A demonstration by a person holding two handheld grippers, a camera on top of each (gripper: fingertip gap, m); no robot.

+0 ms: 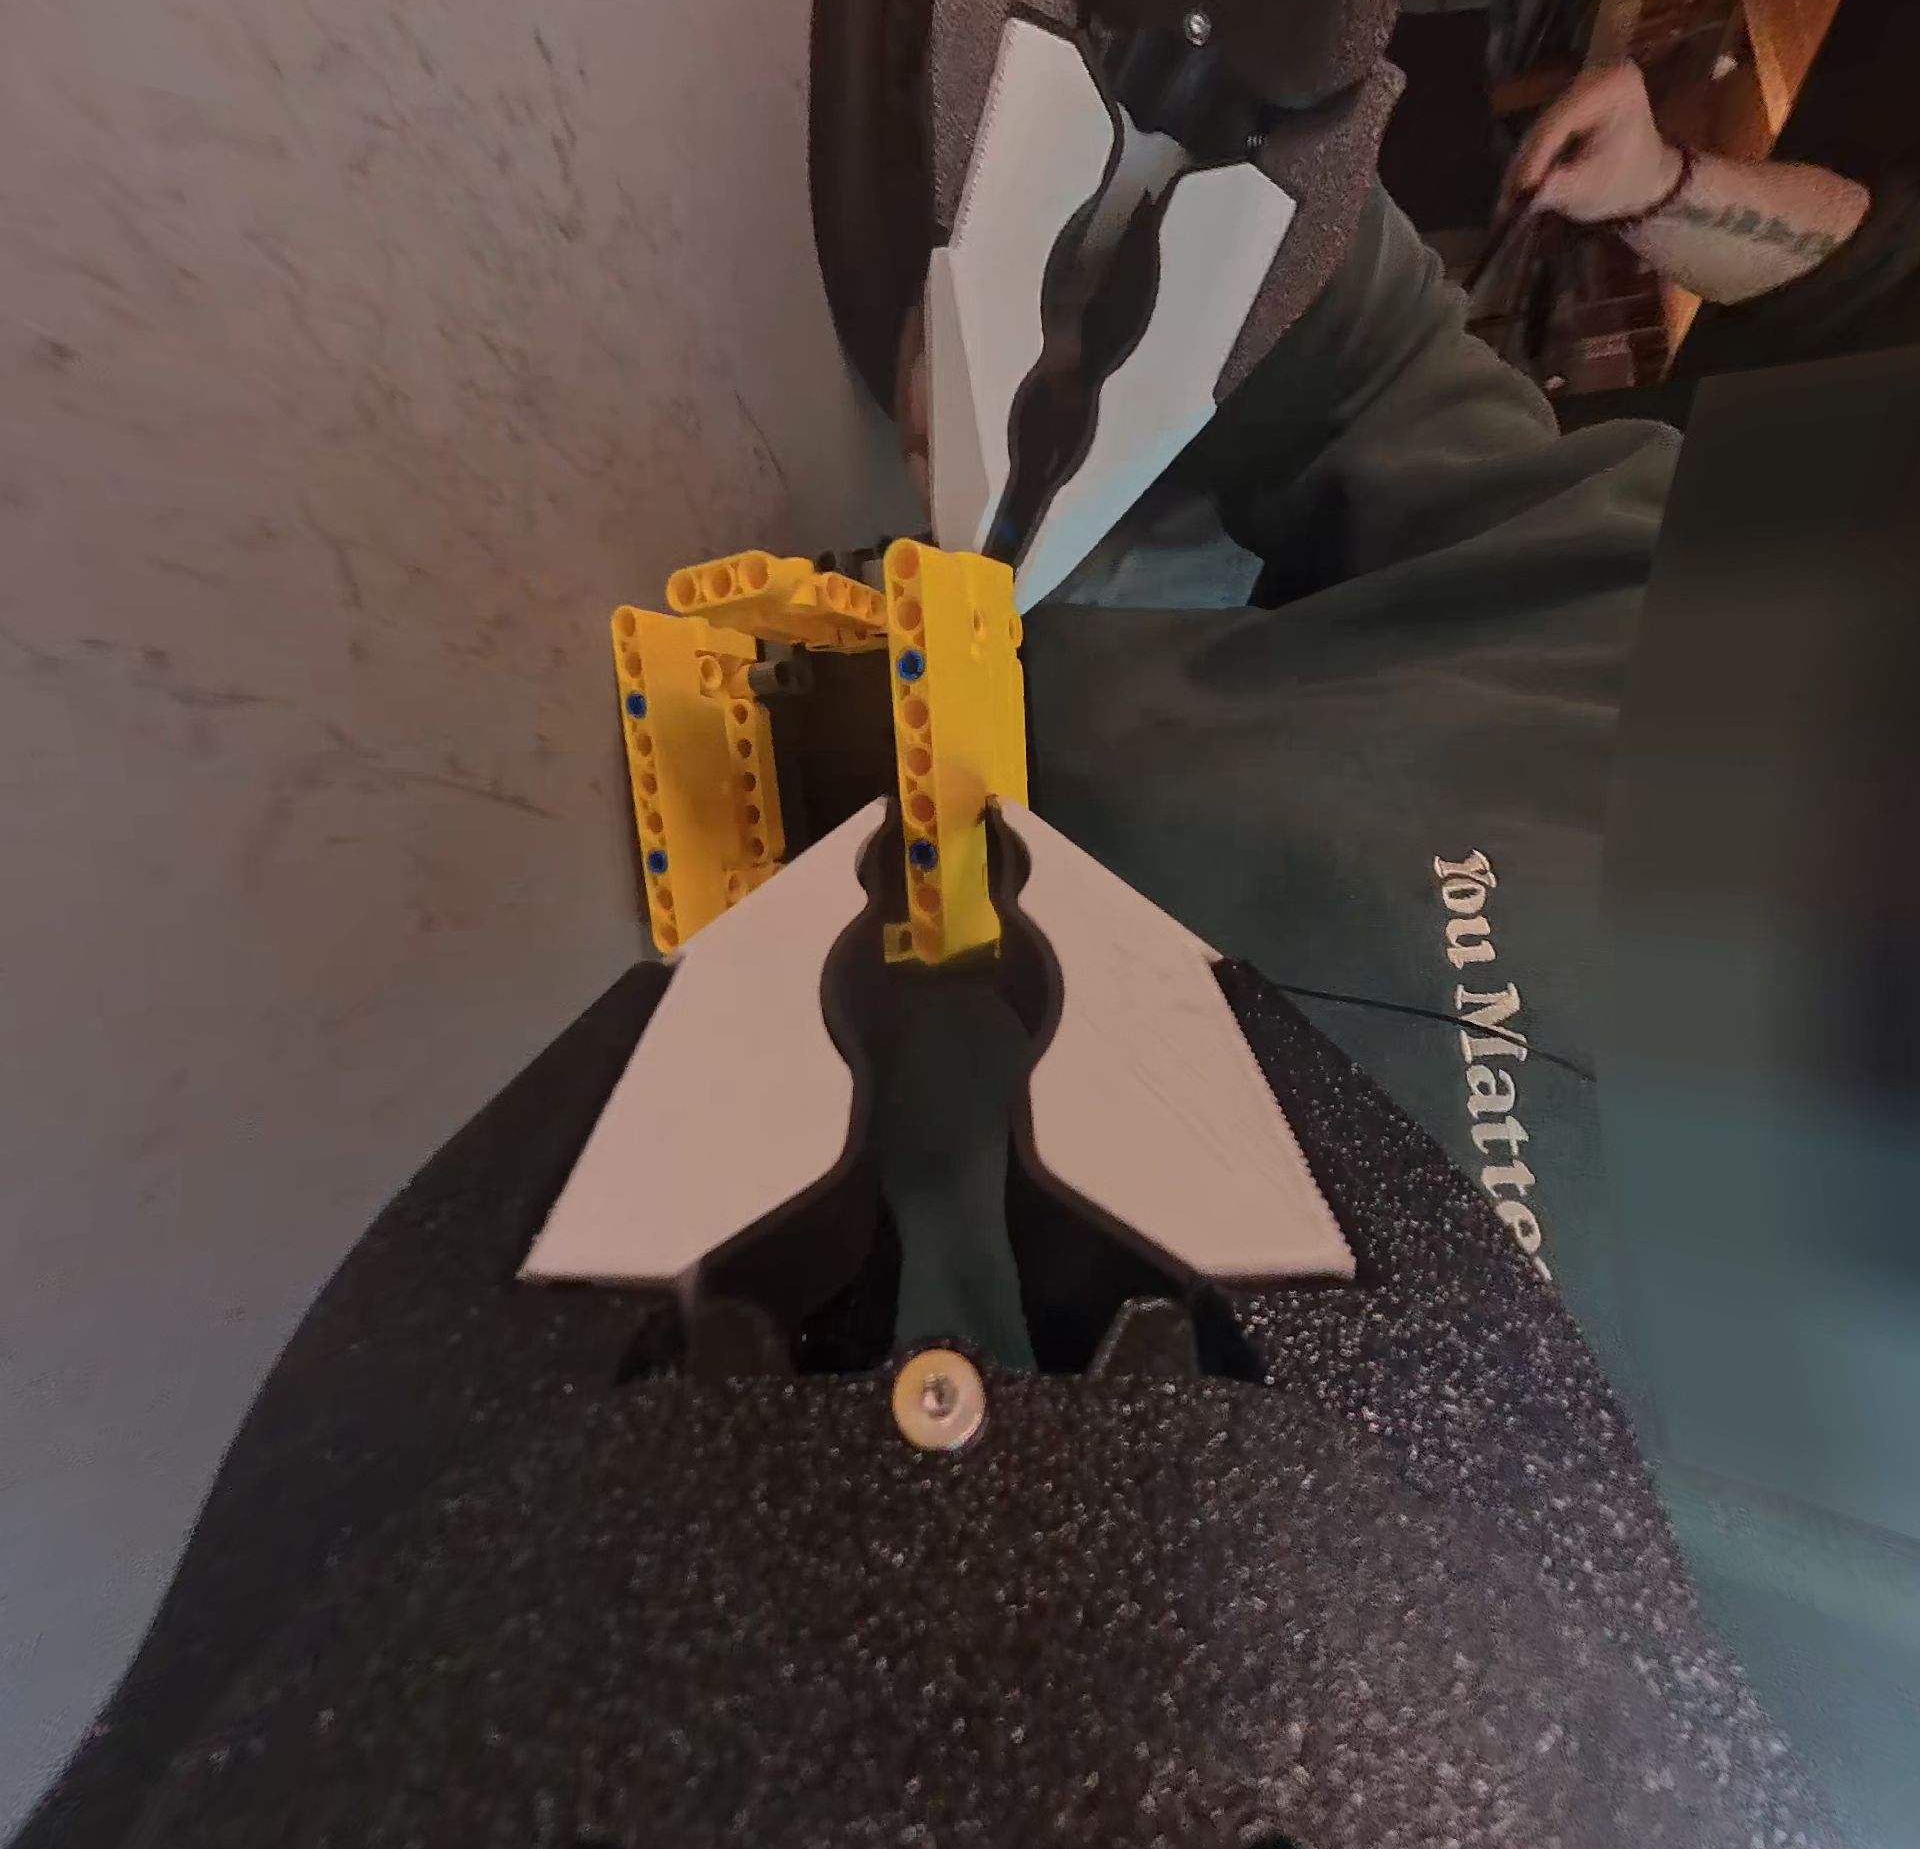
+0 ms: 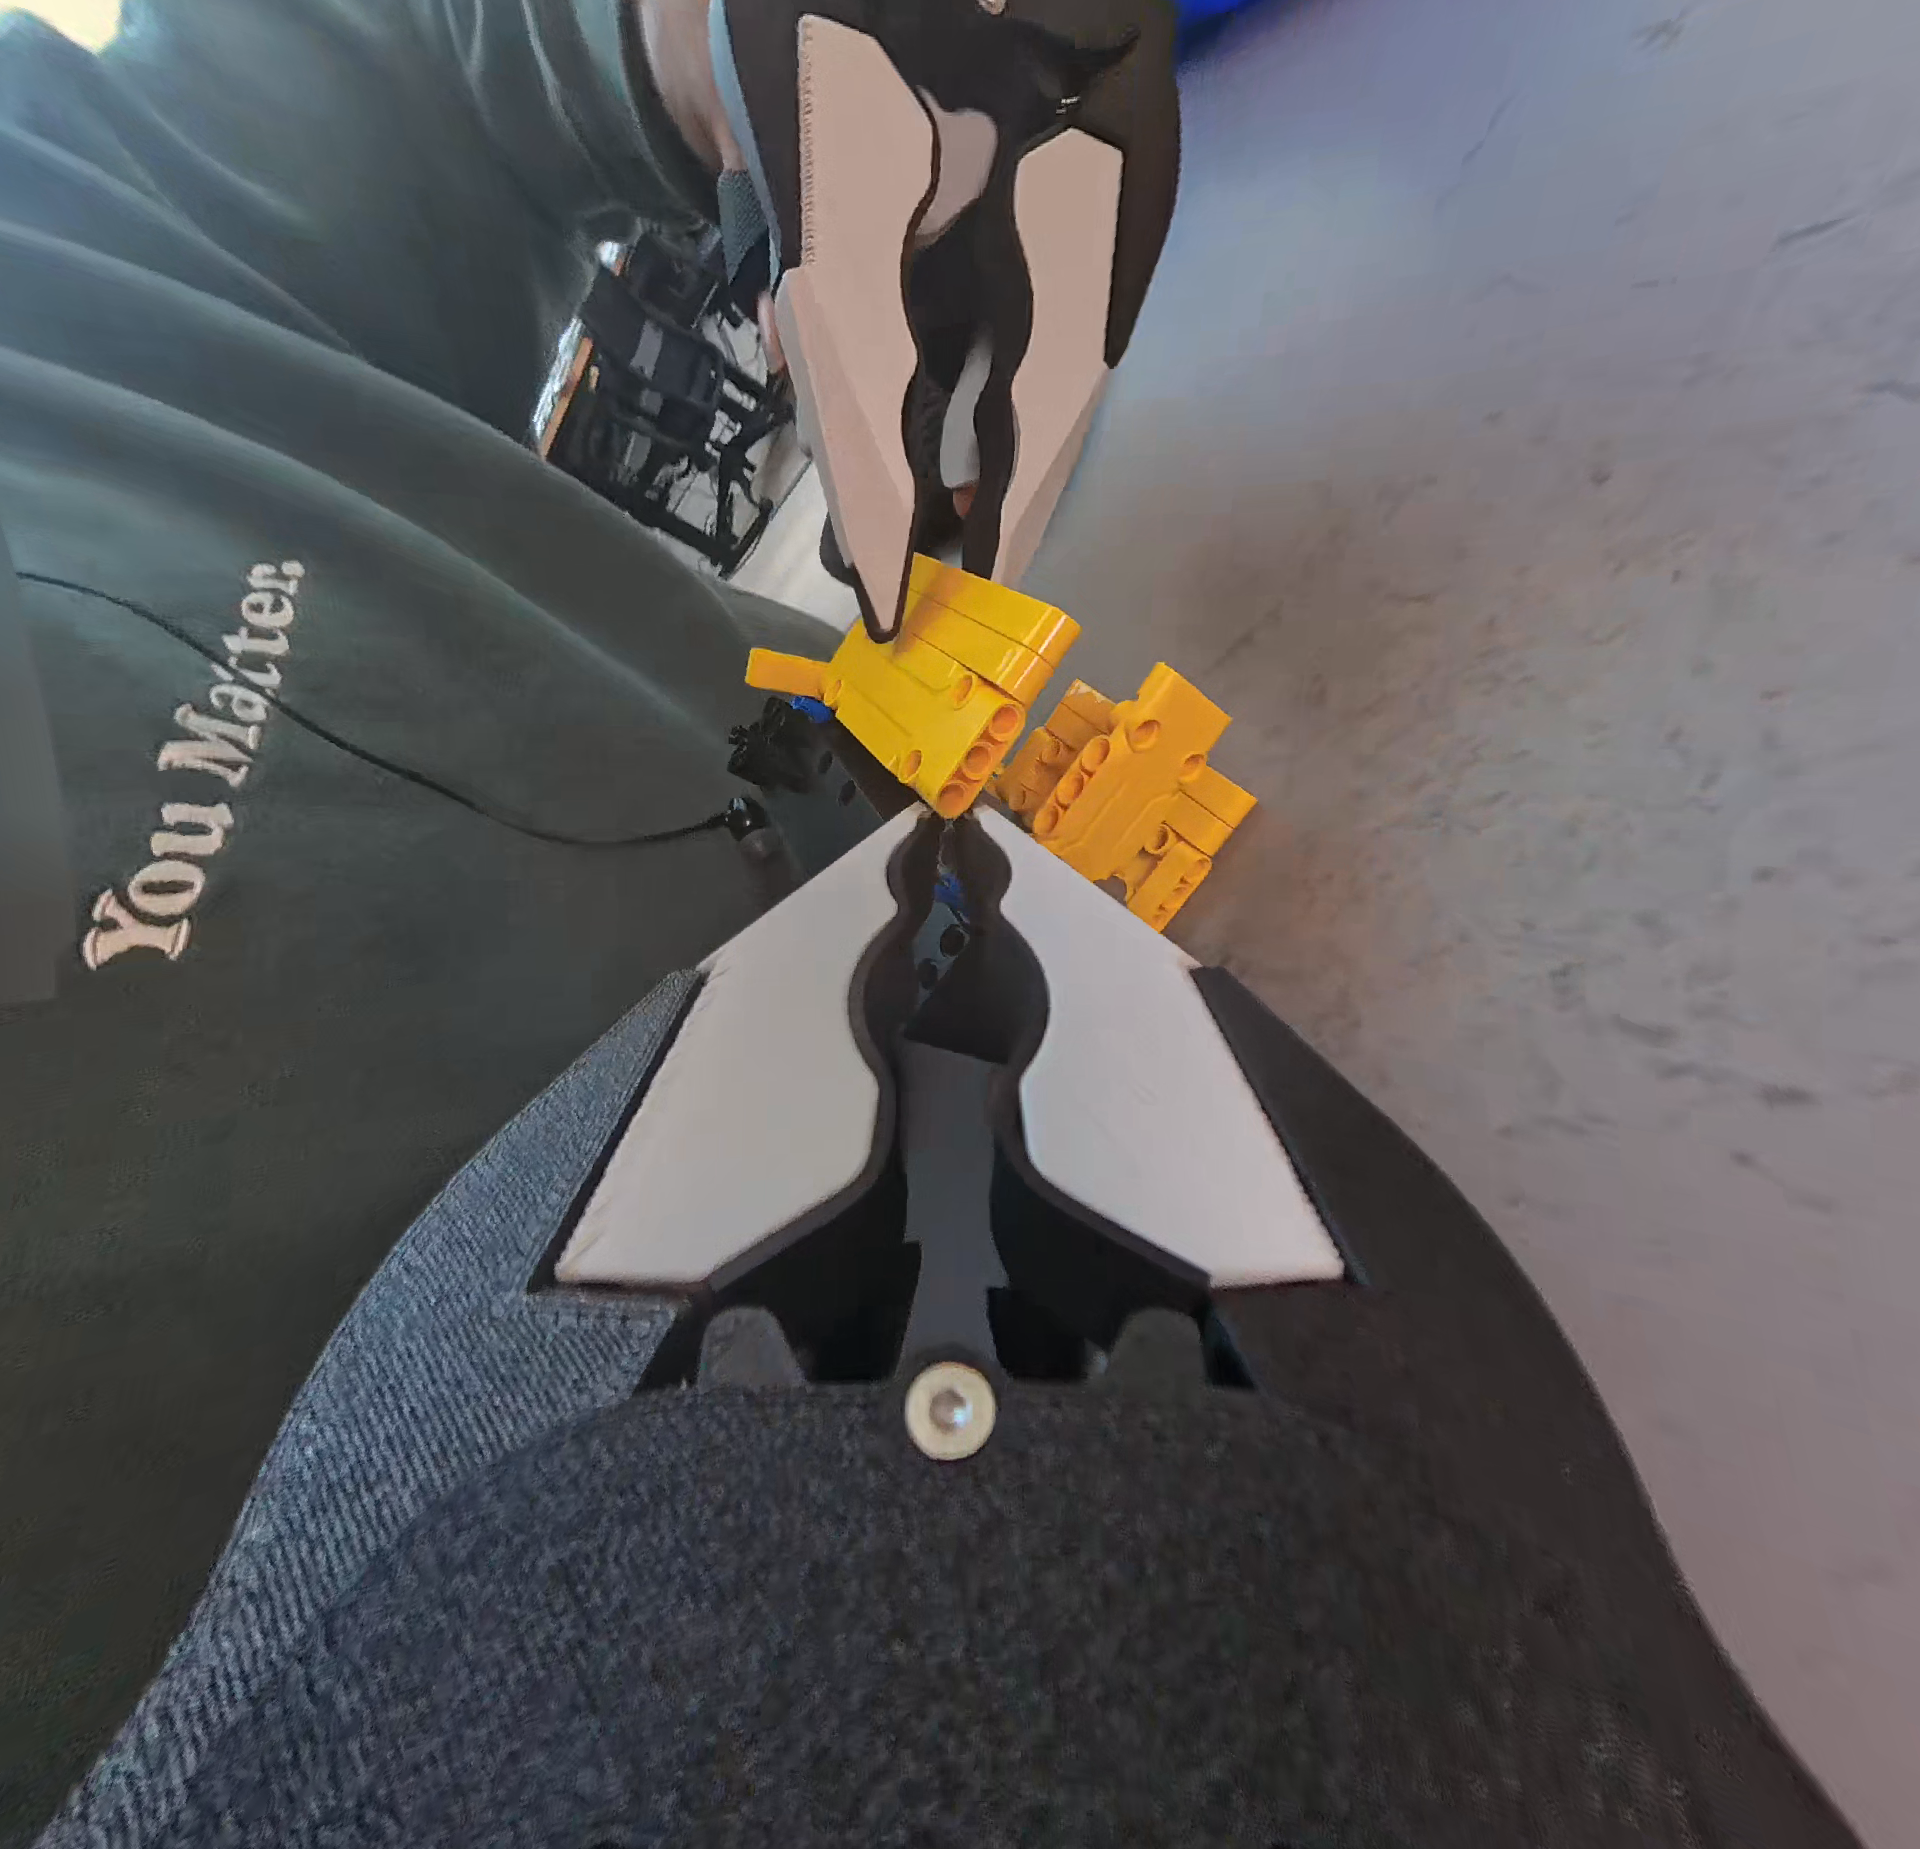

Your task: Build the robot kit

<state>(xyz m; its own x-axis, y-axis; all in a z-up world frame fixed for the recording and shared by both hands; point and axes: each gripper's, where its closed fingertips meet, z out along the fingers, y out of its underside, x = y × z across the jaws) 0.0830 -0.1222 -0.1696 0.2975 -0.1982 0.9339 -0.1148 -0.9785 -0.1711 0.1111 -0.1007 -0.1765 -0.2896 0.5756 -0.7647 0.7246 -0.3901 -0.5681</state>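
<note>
The yellow brick assembly (image 1: 831, 739), built of holed beams with small blue pins, is held up above the grey desk (image 1: 312, 449), between the two grippers and close to the person's dark green sweatshirt (image 1: 1299, 760). It has two upright yellow side panels and a shorter yellow beam that joins them at the far end, with some black parts inside.

The left gripper (image 1: 940, 812) grasps the near end of the right side panel. The panel sits between its white fingers (image 1: 748, 1051), and the black inner edges of the tips press on both faces of it. The jaws stand only as far apart as the panel is thick.

The right gripper (image 2: 943, 817) comes to the assembly from the opposite side. In the right wrist view its fingertips are nearly together and they meet the lower corner of the yellow block (image 2: 935, 698), with a blue and a black part visible in the narrow gap behind the tips. It seems to pinch a thin part there, but I cannot tell exactly which piece. In the left wrist view the same gripper (image 1: 1003, 542) points down to the far top corner of the assembly, with its tips clenched on a small blue part.

In the background a second person's forearm (image 1: 1714, 210) shows, well apart from the grippers.
</note>
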